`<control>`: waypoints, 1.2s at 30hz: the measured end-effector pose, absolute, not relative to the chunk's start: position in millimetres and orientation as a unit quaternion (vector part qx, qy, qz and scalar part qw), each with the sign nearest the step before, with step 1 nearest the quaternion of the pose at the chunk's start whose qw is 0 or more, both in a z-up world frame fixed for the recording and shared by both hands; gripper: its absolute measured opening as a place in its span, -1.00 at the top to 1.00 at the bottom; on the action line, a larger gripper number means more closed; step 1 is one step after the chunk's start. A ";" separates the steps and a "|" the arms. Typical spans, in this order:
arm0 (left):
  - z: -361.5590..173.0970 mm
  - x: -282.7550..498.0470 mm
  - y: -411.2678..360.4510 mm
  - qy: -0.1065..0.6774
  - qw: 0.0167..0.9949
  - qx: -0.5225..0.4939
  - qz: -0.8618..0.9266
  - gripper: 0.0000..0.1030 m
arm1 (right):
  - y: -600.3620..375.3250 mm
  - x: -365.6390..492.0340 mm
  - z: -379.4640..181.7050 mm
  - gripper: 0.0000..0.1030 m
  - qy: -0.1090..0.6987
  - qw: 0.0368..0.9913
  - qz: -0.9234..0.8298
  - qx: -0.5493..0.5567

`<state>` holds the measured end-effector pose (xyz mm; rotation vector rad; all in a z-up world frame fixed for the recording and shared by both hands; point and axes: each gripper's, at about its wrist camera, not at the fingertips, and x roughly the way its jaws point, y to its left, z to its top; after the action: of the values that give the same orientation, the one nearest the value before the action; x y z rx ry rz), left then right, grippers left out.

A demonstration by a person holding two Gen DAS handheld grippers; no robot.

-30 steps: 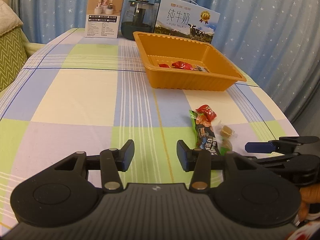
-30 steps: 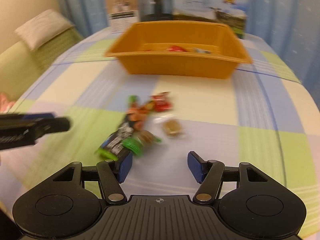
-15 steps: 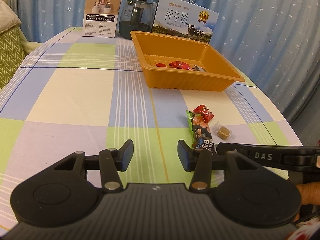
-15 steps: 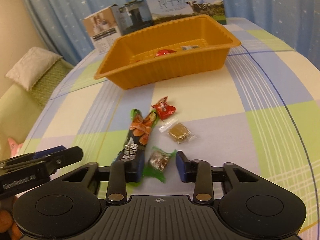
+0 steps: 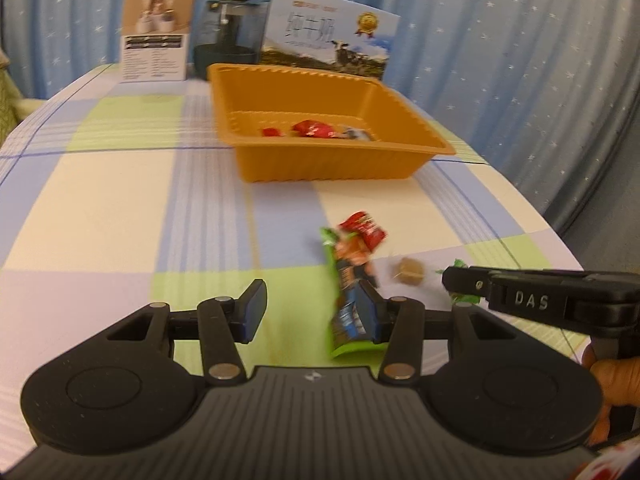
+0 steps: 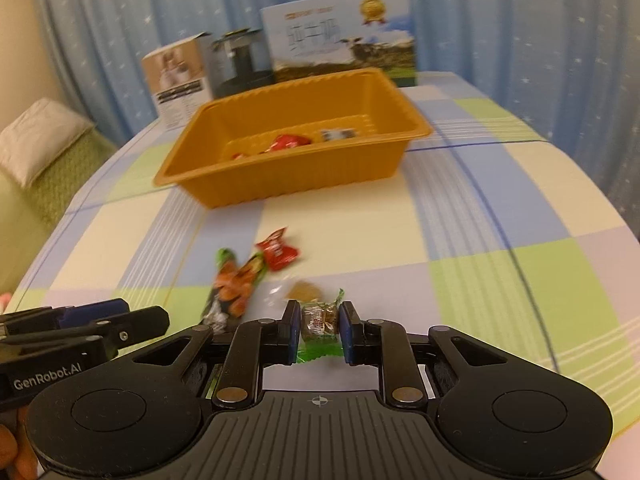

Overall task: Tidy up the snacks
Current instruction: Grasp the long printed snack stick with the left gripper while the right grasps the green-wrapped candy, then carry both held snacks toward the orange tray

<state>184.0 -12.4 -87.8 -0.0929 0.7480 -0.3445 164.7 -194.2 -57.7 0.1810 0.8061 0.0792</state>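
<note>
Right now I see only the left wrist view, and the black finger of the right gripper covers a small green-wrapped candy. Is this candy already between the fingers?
Observer: Yes. The right wrist view shows the right gripper closed on the small green-wrapped candy, clamped from both sides.
Operator: And the tan candy in clear wrapper?
Observer: It lies just beyond the fingertips, outside the grip.
Operator: What stands left of the table?
Observer: A green sofa with a white pillow on it.
</note>
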 end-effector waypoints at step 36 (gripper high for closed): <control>-101.8 196.1 -52.7 0.379 0.908 0.036 -0.175 0.50 | -201.8 169.5 -70.5 0.59 0.428 0.901 0.010 0.064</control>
<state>196.1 -52.7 -101.8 0.0736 0.7823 -0.3611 169.5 -201.8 -70.5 0.1332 0.8852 0.0208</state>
